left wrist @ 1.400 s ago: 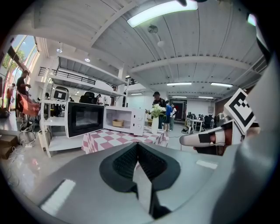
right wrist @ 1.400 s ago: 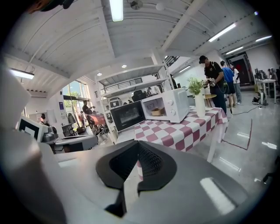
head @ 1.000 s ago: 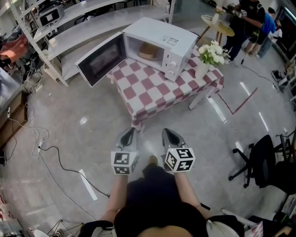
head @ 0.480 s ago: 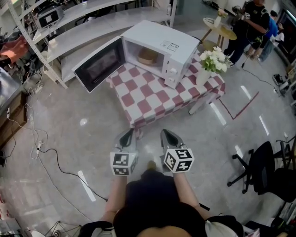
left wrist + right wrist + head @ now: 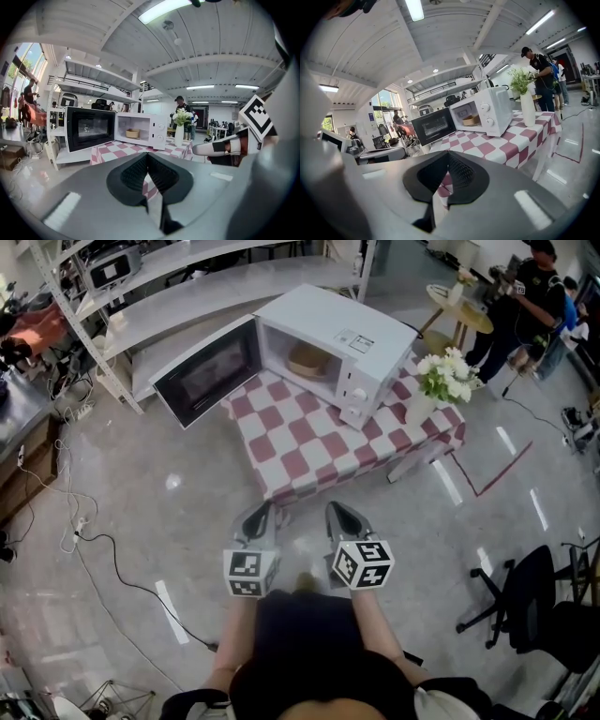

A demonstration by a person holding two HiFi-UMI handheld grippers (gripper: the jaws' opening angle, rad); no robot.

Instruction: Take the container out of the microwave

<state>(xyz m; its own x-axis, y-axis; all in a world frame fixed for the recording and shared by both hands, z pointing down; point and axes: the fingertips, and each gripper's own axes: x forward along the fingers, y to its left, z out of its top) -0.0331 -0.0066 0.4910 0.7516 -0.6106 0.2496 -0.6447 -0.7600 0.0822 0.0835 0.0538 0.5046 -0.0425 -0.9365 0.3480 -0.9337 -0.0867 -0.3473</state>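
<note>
The white microwave (image 5: 349,330) stands on a red-and-white checked table (image 5: 309,442) with its door (image 5: 204,372) swung open to the left. A tan round container (image 5: 308,360) sits inside the cavity, also visible in the left gripper view as the container (image 5: 132,133) and in the right gripper view as the container (image 5: 470,120). Both grippers hang side by side over the floor, short of the table's near edge. My left gripper (image 5: 263,512) and right gripper (image 5: 336,512) are shut with nothing held. The jaws meet at the tips on the left gripper (image 5: 147,157) and the right gripper (image 5: 449,157).
A white vase of flowers (image 5: 439,382) stands on the table to the right of the microwave. Metal shelving (image 5: 141,296) runs behind. Cables (image 5: 89,540) trail on the floor at left. An office chair (image 5: 525,592) is at right. People stand by a round table (image 5: 464,306) at the far right.
The head view has shifted a little, so the table and microwave sit slightly lower and further right. Both grippers keep the same shut pose in front of the body.
</note>
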